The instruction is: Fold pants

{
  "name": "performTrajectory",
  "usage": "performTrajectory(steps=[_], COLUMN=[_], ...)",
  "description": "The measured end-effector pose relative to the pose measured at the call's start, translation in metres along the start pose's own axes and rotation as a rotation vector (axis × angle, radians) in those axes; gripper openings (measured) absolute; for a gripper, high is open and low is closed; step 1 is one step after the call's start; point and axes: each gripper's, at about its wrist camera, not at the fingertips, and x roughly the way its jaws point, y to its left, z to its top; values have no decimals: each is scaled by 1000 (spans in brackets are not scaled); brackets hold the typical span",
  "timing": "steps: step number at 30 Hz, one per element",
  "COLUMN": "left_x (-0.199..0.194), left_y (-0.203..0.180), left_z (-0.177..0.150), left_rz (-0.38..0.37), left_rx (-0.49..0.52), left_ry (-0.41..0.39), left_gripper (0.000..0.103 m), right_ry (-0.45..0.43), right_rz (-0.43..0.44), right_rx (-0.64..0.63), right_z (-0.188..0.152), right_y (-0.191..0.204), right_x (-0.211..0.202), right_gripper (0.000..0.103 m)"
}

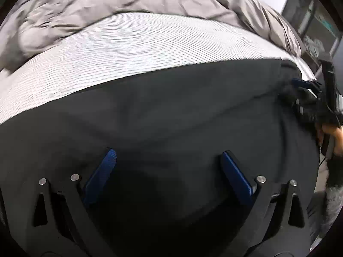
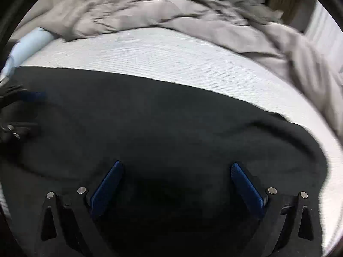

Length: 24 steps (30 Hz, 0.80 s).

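Note:
Black pants point(image 1: 171, 111) lie spread flat on a white ribbed mattress point(image 1: 133, 49). They also fill the lower half of the right wrist view point(image 2: 163, 120). My left gripper point(image 1: 168, 153) is open just above the pants, with nothing between its blue pads point(image 1: 103, 171). My right gripper point(image 2: 176, 166) is open too, low over the pants, blue pads point(image 2: 246, 188) wide apart. The right gripper also shows at the right edge of the left wrist view point(image 1: 304, 87), at the pants' far end. The left gripper shows at the left edge of the right wrist view point(image 2: 23, 96).
A crumpled grey duvet point(image 1: 111, 4) is bunched along the far side of the mattress point(image 2: 171, 55) and shows in the right wrist view point(image 2: 163, 10). A light blue pillow point(image 2: 30, 42) lies at the left. Dark furniture point(image 1: 317, 25) stands beyond the bed's right end.

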Motion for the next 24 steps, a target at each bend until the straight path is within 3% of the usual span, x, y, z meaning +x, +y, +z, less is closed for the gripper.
performTrajectory(steps=[3,7,10,11,13,14,15,17,18,20,22,23,24], left_x=[-10,-32,-47,-45,-31,-23,-17,-18,-23,-35,-48,-53,-56], left_y=[21,21,0,-4,-8,-5,-1,13,19,35,39,34,26], left_z=[-7,-8,-1,-1,-4,-6,-10,-15,-17,-18,-21,-22,-24], left_rz=[39,5,-38,-37,-23,-3,19,40,33,80,58,20,-19], left_rx=[-29,-54,-9,8,24,16,1,-26,-48,-115,-144,-129,-104], left_ry=[-11,-67,-123,-119,-77,-47,-20,-25,-41,-63,-95,-105,-113], left_gripper=[98,98,99,100,100,99,97,94,94,94,94,94,94], right_ry=[12,-16,-120,-137,-151,-127,-100,-40,-39,-32,15,31,12], right_rz=[-339,-248,-188,-154,5,87,109,12,-86,-208,-354,-342,-277], right_rx=[100,200,72,52,11,-6,-25,-97,-128,-72,19,92,120], right_z=[-9,-12,2,1,4,7,7,2,-3,-10,-18,-23,-29], right_y=[-55,-65,-20,-9,16,30,39,48,44,13,-14,-25,-23], right_x=[-1,-16,-47,-50,-49,-39,-31,-10,-4,-3,-9,-24,-39], right_gripper=[102,101,101,102,102,102,102,102,102,102,102,101,100])
